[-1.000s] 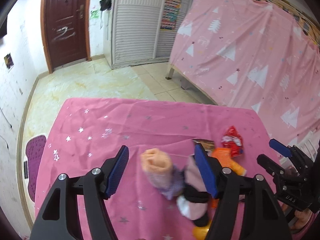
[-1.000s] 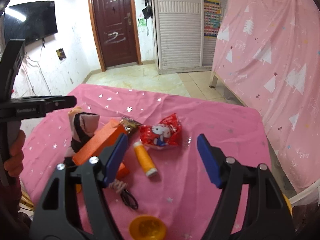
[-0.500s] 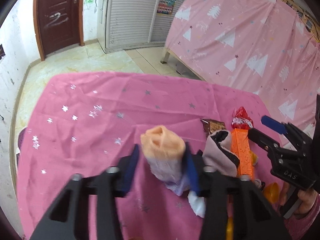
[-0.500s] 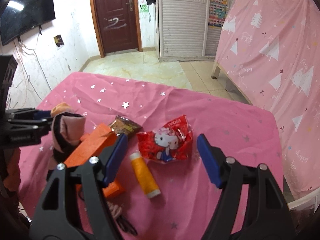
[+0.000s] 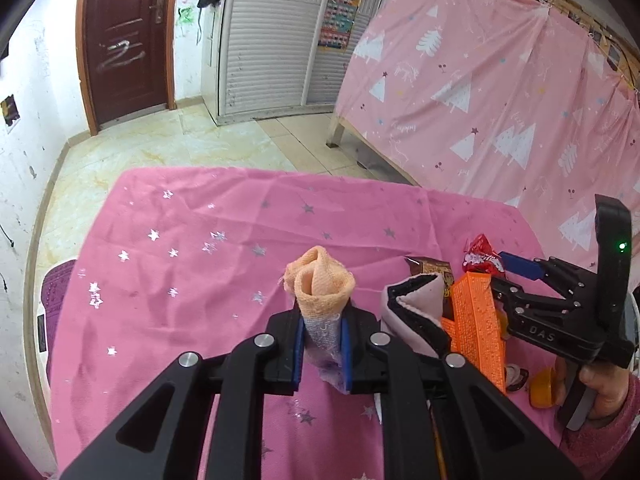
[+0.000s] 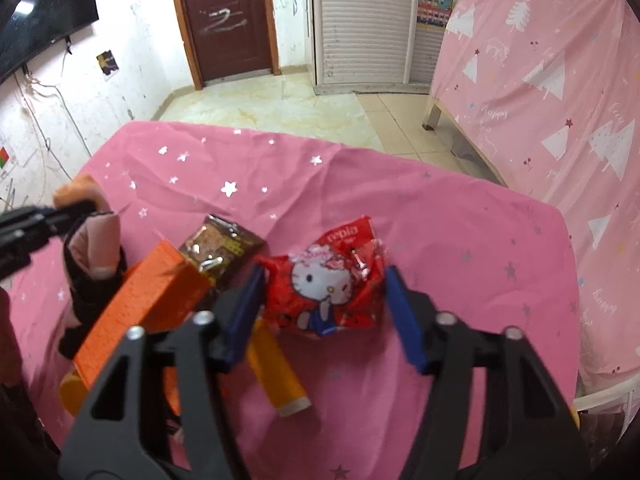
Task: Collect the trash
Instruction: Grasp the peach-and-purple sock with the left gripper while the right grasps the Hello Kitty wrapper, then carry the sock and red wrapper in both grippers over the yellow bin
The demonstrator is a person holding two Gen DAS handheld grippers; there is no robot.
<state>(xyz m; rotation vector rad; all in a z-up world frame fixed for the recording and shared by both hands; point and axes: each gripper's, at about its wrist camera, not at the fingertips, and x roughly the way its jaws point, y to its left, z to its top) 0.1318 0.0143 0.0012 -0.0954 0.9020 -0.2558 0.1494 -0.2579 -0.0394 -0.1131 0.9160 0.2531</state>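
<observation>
My left gripper [image 5: 322, 346] is shut on a rolled peach and lilac sock [image 5: 323, 294] and holds it upright above the pink tablecloth [image 5: 200, 248]. My right gripper [image 6: 324, 312] is open, its blue pads on either side of a red Hello Kitty snack wrapper [image 6: 328, 284]; I cannot tell if they touch it. The wrapper also shows in the left wrist view [image 5: 480, 258]. A brown snack packet [image 6: 220, 246] lies just left of it.
An orange block [image 6: 140, 304], a pink and black sock [image 6: 96, 256], a yellow thread spool [image 6: 276, 372] and a yellow cap [image 5: 544, 392] lie near the wrapper. A pink curtain [image 6: 560, 80] hangs at the right. The table edge is close on the right.
My left gripper closed on the rolled sock and lifted it. My right gripper moved forward until its pads flank the red wrapper.
</observation>
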